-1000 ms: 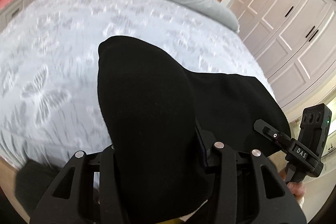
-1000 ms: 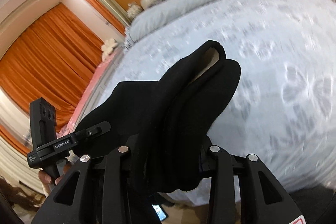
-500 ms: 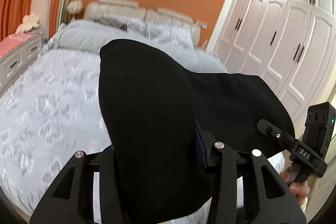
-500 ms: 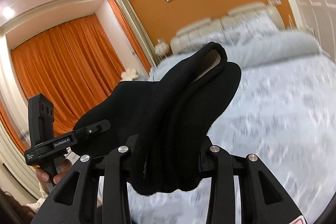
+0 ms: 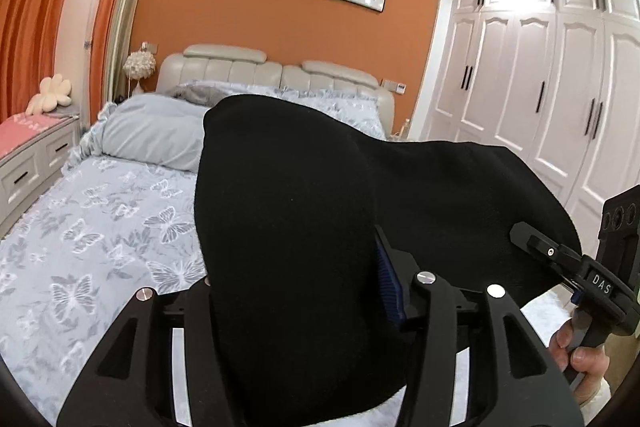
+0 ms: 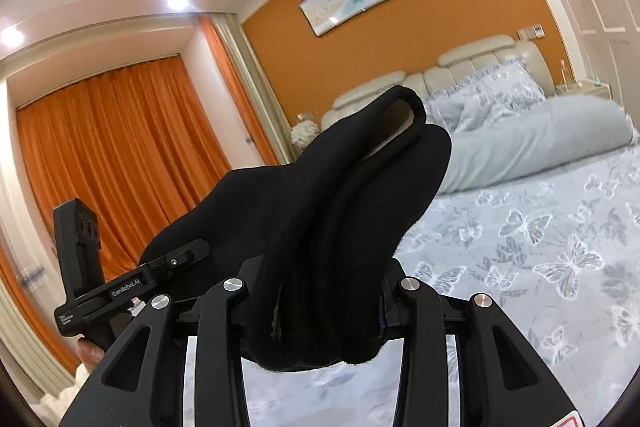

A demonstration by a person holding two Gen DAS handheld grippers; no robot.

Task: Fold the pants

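The black pants [image 5: 288, 247] hang in the air between the two grippers, above the near end of the bed [image 5: 104, 211], not touching it as far as the views show. The left gripper [image 5: 296, 291] has its jaws clamped on one bunched end; the right gripper [image 6: 320, 299] is clamped on the other, w/ several layers of cloth doubled through it. The fabric's long axis runs side to side from one gripper to the other, roughly across the bed's width, so each hand sits at its own end and neither is nearer. The bedspread lies ahead of and below both jaws, so any lay-down goes forward and down. How much cloth hangs under the grippers is hidden, prob. most of the legs. Vs 1 s ago both cameras have tilted up: then they looked down at the butterfly spread, now they face the headboard [image 5: 224, 67] and orange wall [image 6: 360, 39]. The grips and the bunched shape look unchanged.
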